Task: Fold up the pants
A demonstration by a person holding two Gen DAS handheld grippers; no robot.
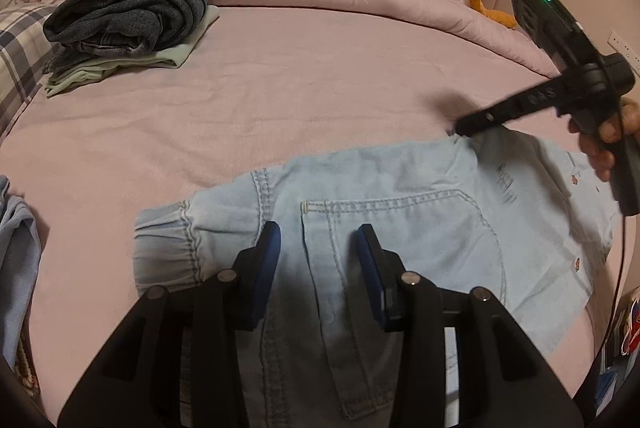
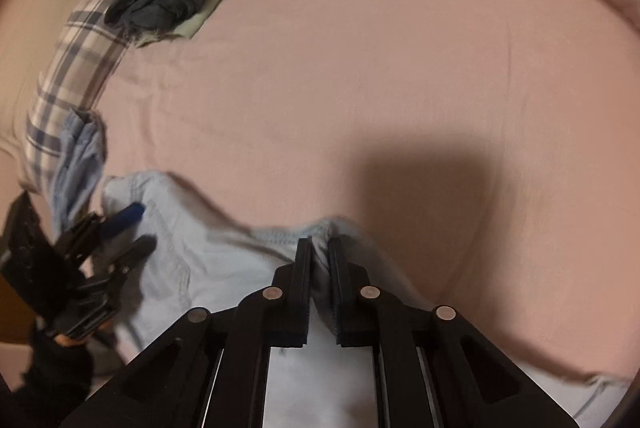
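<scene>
The pink bed (image 1: 280, 76) held the pale pants (image 1: 400, 228) at its near edge, long axis running left to right. The right gripper (image 2: 320, 248) pinched their far edge, the nearer hold; the left gripper (image 1: 316, 240) hovered wide above the pocket.

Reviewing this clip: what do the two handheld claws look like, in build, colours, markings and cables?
Both are matte black plastic with triangular cut-out linkages and round silver pivot pins. The left claw has blue pads on its fingers. The right claw has a pistol-style handle, a black module with a green light, raised lettering too blurred to read and a thin black cable trailing down. Its finger is ribbed black inside.
</scene>
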